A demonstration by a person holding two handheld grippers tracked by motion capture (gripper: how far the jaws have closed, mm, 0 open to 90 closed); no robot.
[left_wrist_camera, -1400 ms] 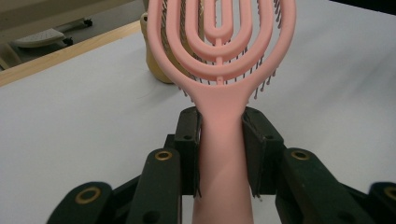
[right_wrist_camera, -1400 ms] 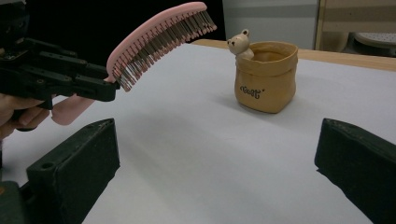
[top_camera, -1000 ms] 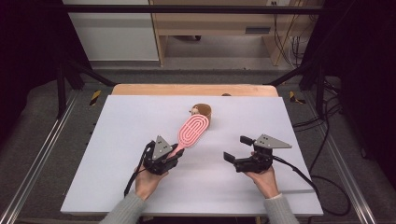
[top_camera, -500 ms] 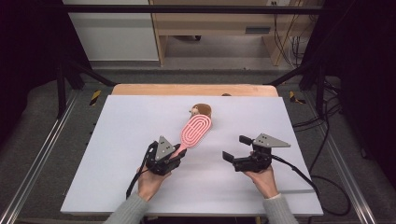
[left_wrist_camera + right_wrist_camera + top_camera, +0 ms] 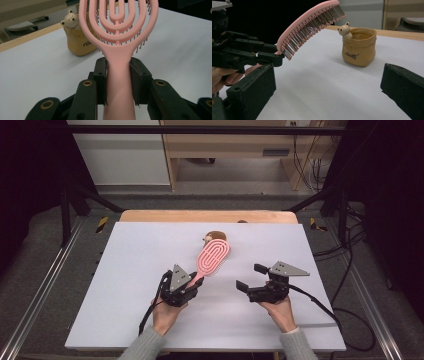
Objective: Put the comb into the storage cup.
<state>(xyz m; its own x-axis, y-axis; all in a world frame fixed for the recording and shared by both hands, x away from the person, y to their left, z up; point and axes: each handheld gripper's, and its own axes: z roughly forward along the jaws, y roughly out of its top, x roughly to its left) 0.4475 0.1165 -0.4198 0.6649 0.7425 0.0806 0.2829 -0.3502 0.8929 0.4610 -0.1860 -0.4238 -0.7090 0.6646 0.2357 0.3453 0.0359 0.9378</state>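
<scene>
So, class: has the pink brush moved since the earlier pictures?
No. In the high view the brush has its head in the same place just in front of the bear pot, with the left tool shut on its handle.

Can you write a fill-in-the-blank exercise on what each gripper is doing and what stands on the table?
1. The left gripper is shut on the ____ of the pink plastic hairbrush.
2. The brush's bristles face ____.
3. The right gripper stands ____, with nothing between its jaws.
4. A small bear figure sits on the rim of the tan fabric ____ on the white table.

Missing words: handle; down; open; pouch
</scene>
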